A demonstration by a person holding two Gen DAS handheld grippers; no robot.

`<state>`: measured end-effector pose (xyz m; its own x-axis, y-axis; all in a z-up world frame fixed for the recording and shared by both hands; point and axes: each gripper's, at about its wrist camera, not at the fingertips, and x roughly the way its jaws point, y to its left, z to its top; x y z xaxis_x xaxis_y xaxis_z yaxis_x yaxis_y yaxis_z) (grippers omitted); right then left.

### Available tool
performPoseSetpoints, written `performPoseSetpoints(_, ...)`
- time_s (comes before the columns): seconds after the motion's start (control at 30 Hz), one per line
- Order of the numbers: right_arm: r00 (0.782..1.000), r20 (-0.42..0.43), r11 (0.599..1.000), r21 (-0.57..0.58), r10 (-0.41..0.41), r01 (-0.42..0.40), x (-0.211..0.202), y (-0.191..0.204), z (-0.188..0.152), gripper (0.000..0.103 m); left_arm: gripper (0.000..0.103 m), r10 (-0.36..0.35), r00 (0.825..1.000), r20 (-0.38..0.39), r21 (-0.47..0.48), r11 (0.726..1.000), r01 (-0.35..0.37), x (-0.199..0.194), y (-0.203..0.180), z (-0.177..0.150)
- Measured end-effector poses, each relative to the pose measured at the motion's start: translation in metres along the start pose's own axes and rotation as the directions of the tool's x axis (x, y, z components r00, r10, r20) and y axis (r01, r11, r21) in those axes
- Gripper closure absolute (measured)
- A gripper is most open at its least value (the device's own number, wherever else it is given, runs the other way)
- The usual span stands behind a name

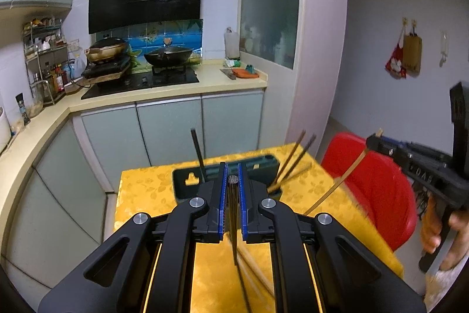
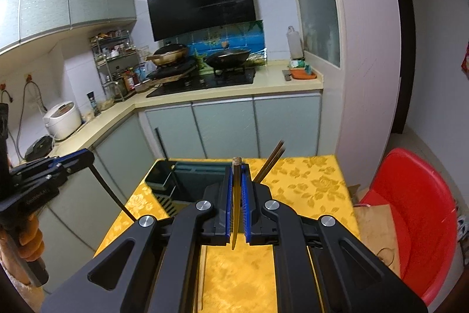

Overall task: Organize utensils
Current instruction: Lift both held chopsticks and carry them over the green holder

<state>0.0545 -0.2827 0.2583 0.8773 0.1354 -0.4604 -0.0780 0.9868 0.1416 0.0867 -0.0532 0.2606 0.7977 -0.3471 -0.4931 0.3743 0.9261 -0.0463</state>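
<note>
My left gripper (image 1: 232,169) is shut on a dark chopstick (image 1: 233,213) that runs down between its blue pads. My right gripper (image 2: 236,170) is shut on a tan chopstick (image 2: 235,204). A dark utensil holder (image 1: 187,185) stands on the yellow tablecloth (image 1: 152,195) just beyond both grippers, which hang above the table. Several chopsticks (image 1: 293,163) lean out of its right compartment and one dark stick (image 1: 198,151) stands in its left part. In the right wrist view the holder (image 2: 193,181) lies ahead and slightly left. Loose chopsticks (image 1: 255,275) lie on the cloth under my left gripper.
A red plastic chair (image 2: 416,210) stands right of the table with a brown paper bag (image 2: 375,225) beside it. Behind the table run pale cabinet doors (image 1: 170,131) and a counter (image 1: 234,84) with a hob and two woks. A white wall corner (image 1: 316,49) rises at the right.
</note>
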Motion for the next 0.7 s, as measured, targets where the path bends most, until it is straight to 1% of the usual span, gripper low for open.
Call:
performPoseSetpoints(0.23,1.0,0.0,1.0,0.027,-0.011,0.011,0.011,-0.009,0.029,0.097,0.095,0.035,0.999,0.025,-0.021,0.999,-0.034,0.015,-0.005,0.035)
performPoseSetpoints(0.3,0.999,0.009,0.999,0.016,-0.032,0.032,0.013,-0.007,0.039,0.097,0.095,0.048,0.998,0.034,-0.023,0.999,-0.047,0.018,-0.006,0.045)
performPoseSetpoints(0.43,0.999,0.031,0.999,0.019,-0.045,0.045,0.012,-0.009,0.054,0.097,0.095,0.069,0.996,0.058,-0.038,0.997,-0.066,0.024,-0.005,0.065)
performPoseSetpoints(0.57,0.997,0.06,0.999,0.027,-0.044,0.043,0.014,-0.009,0.068,0.097,0.095,0.087,0.992,0.089,-0.051,0.995,-0.083,0.026,-0.004,0.08)
performPoseSetpoints(0.7,0.997,0.066,0.999,0.032,-0.046,0.044,0.025,-0.007,0.076,0.097,0.095,0.117,0.988,0.105,-0.047,0.993,-0.112,0.037,-0.007,0.089)
